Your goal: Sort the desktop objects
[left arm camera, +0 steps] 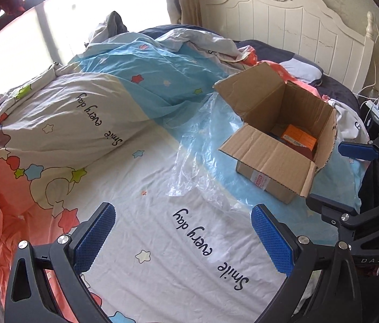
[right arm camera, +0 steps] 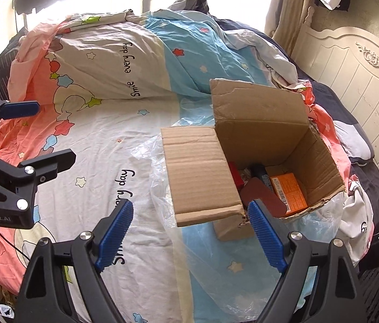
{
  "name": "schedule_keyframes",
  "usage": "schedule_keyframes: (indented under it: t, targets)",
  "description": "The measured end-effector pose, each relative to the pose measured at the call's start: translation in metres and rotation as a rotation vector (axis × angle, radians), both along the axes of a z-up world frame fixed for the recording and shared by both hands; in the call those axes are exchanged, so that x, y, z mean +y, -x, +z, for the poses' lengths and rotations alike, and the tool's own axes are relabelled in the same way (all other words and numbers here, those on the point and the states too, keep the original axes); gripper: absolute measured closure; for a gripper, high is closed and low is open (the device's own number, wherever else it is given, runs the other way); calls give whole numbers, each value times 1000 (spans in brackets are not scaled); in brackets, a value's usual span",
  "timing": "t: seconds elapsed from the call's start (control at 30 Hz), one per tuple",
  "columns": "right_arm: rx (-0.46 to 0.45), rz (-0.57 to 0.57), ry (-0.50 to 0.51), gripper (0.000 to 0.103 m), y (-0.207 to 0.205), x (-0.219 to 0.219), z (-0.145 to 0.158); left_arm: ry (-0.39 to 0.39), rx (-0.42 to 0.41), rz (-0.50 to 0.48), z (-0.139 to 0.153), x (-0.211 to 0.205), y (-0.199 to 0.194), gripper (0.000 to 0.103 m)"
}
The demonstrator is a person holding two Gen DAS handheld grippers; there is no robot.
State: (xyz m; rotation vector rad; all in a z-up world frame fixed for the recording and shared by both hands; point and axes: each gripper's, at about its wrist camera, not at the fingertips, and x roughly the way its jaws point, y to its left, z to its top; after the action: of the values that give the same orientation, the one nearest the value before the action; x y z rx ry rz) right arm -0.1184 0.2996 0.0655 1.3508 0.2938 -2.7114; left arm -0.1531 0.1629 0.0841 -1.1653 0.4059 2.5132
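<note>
Right wrist view gives me the best read: the bed (right arm camera: 87,145), under its star-printed quilt (right arm camera: 114,62), carries everything, and the cardboard box (right arm camera: 264,134) sits toward the headboard (right arm camera: 350,80) side of it, flaps up and open. Nothing loose to sort is left on the quilt that I can make out, so I judge the sorting is at or near its end, with the collected items already down in the box: an orange packet (right arm camera: 289,191), a dark red flat case (right arm camera: 262,193) and a dark bottle-like thing partly hidden behind them.

A clear plastic sheet (right arm camera: 189,245) lies spread on the quilt, running under the box and out toward me. If it counts as clutter, my next move would be to pinch its near edge; it is thin and slippery, so I would need a low, flat approach and a firm close.

My right gripper (right arm camera: 189,231) hovers just short of the box's near corner, jaws wide and empty. My left gripper (left arm camera: 184,239) hangs over bare quilt, well apart from the box, also spread wide and holding nothing.

In the way: the near box flap (right arm camera: 197,172) leans out over the plastic, and the torn box rim sits just beside my right fingertip.
</note>
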Motion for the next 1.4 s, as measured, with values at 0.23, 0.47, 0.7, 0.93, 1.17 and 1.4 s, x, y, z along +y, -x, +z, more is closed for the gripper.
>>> schedule_keyframes:
  t: [0.23, 0.47, 0.7, 0.93, 1.17, 1.4]
  targets:
    - [-5, 24, -42, 18, -8, -37, -5, -10, -33, 107, -7, -34, -13, 0]
    - [-18, 31, -66, 18, -11, -65, -8, -22, -73, 224, -20, -74, -25, 0]
    - [-13, 52, -47, 18, -13, -97, -3, -18, -71, 349, -20, -123, -37, 0]
    - [-23, 106, -32, 18, -17, -143, -4, -56, -108, 499, -26, -177, -48, 0]
    - [-32, 145, -31, 18, -24, -175, -10, -70, -116, 556, -28, -208, -57, 0]
    - [-37, 139, -27, 18, -30, -186, -14, -64, -123, 558, -31, -216, -64, 0]
